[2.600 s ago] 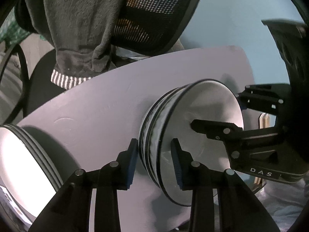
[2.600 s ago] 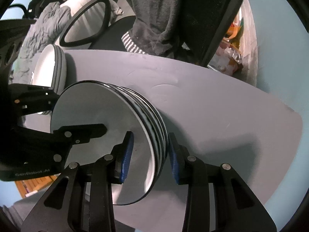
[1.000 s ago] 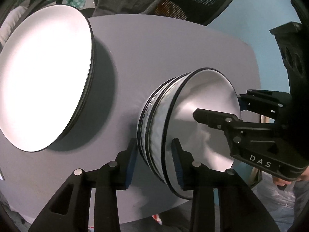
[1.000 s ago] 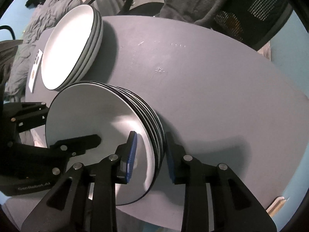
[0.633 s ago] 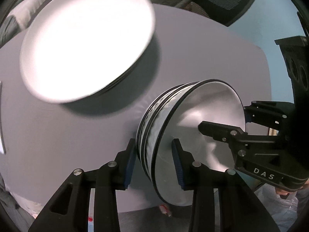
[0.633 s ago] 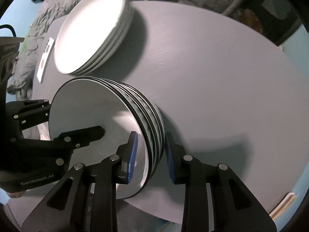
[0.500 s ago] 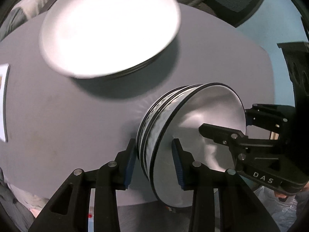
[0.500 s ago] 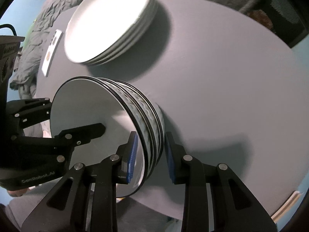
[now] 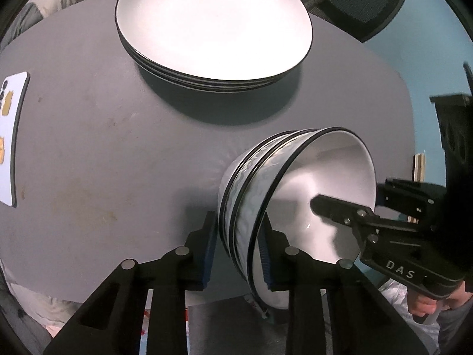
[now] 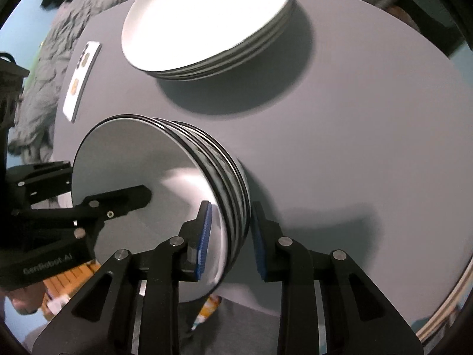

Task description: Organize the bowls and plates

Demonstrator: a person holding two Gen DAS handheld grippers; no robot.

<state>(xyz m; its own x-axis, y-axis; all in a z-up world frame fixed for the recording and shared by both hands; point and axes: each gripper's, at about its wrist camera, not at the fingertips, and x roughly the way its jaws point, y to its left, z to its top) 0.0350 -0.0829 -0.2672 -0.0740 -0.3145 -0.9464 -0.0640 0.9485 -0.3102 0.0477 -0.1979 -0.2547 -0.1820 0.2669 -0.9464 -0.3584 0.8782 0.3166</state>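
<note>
Grey and round, the table [image 9: 88, 148] carries a stack of white plates [image 9: 212, 26] with dark rims at its far side, casting a broad shadow toward the near edge. Off to the left a pale phone [image 9: 11, 136] lies flat on the tabletop, well apart from everything else. A black mesh chair [image 9: 363, 3] stands behind the table against a blue wall, and a rumpled grey garment [image 10: 44, 68] sits beyond the table's left rim. Close to the near edge, a stack of nested bowls [image 9: 295, 195], white inside with wavy grey walls and black rims, is held between the two tools, with the plates just beyond it. The left gripper [image 9: 238, 245] has just been closing and pinches the bowls' left wall, one pad outside, the other inside. The right gripper [image 10: 230, 236] has likewise been closing and clamps the opposite wall the same way. A person's hand [image 9: 425, 307] shows under the right tool. Nothing lies between the bowls and the plates.
</note>
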